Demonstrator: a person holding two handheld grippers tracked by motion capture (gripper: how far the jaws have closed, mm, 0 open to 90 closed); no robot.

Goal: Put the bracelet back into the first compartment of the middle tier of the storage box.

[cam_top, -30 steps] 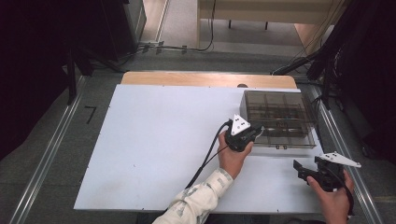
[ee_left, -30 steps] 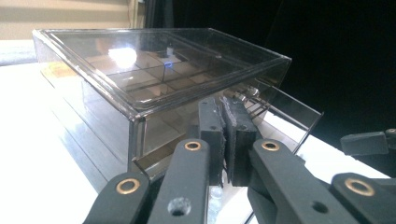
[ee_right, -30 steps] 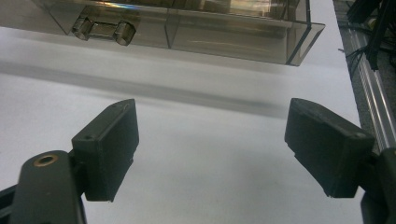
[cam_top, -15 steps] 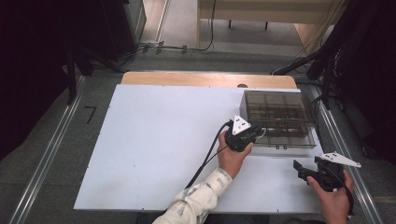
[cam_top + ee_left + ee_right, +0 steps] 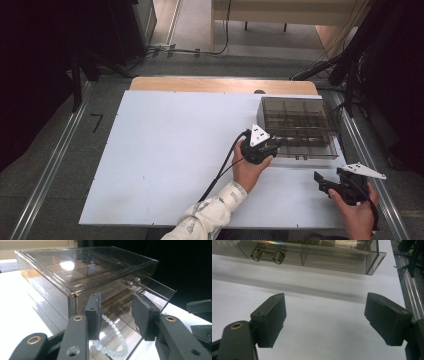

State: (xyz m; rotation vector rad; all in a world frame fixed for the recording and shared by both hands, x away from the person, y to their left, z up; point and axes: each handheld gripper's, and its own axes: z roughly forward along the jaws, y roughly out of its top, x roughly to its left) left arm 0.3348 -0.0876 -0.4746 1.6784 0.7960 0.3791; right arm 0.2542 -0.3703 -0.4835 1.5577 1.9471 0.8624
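White board covers the table (image 5: pixel 165 165), with a strip of bare wood showing along its far edge and grey floor with metal rails running down both sides. Dark equipment stands at the far left, cables trail across the floor beyond the table, and a pale bench sits at the back of the room. On the right part of the table stands a smoky clear plastic organizer box (image 5: pixel 297 125), divided into compartments, with a drawer (image 5: pixel 130 322) pulled out from its near side. A string of pale beads (image 5: pixel 112 340) lies in that drawer. The left gripper (image 5: pixel 277 142) sits right at the drawer's near left corner; its jaws have just been opening and stand partly apart above the beads, pressing on nothing. The right gripper (image 5: pixel 320 182) hovers over bare table near the front right, just short of the box, its jaws spread wide with nothing between them. A black cable (image 5: pixel 222 170) trails from the left gripper back across the white surface toward the person's patterned sleeve (image 5: pixel 210 215).
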